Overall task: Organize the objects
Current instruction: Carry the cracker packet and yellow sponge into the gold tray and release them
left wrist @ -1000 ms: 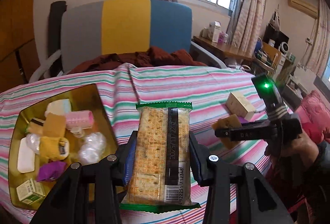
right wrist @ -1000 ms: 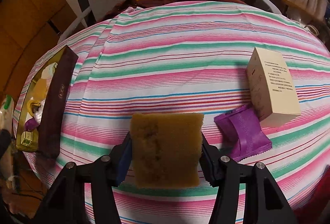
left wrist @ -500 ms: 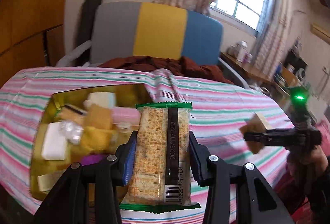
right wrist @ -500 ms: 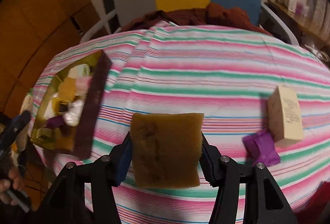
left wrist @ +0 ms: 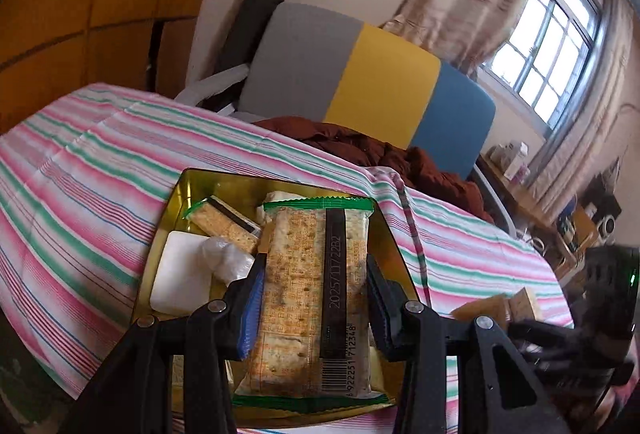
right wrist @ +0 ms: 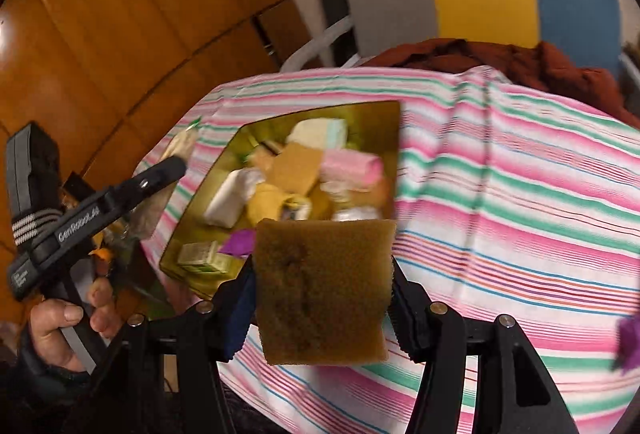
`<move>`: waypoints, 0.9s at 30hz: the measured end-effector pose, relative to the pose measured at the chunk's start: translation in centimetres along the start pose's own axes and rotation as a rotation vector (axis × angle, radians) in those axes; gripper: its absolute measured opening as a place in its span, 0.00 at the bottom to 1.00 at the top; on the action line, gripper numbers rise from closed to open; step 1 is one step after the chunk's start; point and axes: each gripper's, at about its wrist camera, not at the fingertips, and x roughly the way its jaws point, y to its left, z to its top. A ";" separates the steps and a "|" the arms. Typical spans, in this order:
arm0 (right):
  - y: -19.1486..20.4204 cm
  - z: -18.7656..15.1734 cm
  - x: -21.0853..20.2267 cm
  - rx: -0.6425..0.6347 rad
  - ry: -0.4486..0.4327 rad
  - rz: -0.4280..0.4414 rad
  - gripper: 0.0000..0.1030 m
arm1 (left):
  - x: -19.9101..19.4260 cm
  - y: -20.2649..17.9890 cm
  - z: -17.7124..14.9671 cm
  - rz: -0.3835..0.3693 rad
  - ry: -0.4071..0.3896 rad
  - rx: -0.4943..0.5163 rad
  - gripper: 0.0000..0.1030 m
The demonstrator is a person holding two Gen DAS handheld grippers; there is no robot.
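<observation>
A: Two things are in the air at once, both aimed at the gold tin point(left wrist: 168, 218). The left gripper point(left wrist: 314, 298) is clamped on a cracker packet point(left wrist: 316, 294), which hangs just over the tin's near half. The right gripper point(right wrist: 322, 290) pinches a brown sponge point(right wrist: 322, 290) and hovers above the tin's near edge, over the striped tablecloth point(right wrist: 520, 202).

B: So how full is the tin?

A: Fairly crowded. From the left wrist view I make out another cracker packet point(left wrist: 224, 222), a white bar point(left wrist: 182, 282) and a clear wrapped bundle point(left wrist: 228, 260). The right wrist view, though blurred, adds a pink roll point(right wrist: 348, 164), a small green box point(right wrist: 200, 256) and a purple wrapper point(right wrist: 238, 244) at the tin's near side.

B: And what is left outside it?

A: A purple wrapper at the edge point(right wrist: 630, 338) lies well to the right of the tin, partly cut off. I would judge most of the sorting done: these two held pieces need releasing into the tin, then that stray. Whether more sits beyond view, I cannot tell.

B: Any snag?

A: Probably room; both grippers converge on the same corner, so one likely has to drop first.
</observation>
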 end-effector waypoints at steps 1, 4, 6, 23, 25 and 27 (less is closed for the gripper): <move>0.5 0.0 0.7 -0.007 0.010 0.010 0.58 | 0.1 0.2 0.1 0.001 0.002 -0.005 0.44; 1.1 -0.2 2.6 -0.014 0.045 0.045 0.71 | 0.6 0.7 0.1 0.003 0.010 -0.018 0.44; 1.2 -0.5 3.6 -0.002 0.058 0.048 0.85 | 1.0 1.1 0.1 0.001 0.023 -0.039 0.44; -0.5 -2.5 2.8 0.057 0.045 -0.054 0.92 | 1.1 -1.8 -1.1 -0.065 0.023 0.077 0.49; -0.6 -2.7 2.6 0.064 0.041 -0.063 0.92 | 1.1 -2.6 -2.0 -0.036 0.037 0.147 0.49; -0.7 -2.8 2.5 0.067 0.041 -0.069 0.92 | 1.2 -2.2 -3.0 -0.052 0.075 0.135 0.49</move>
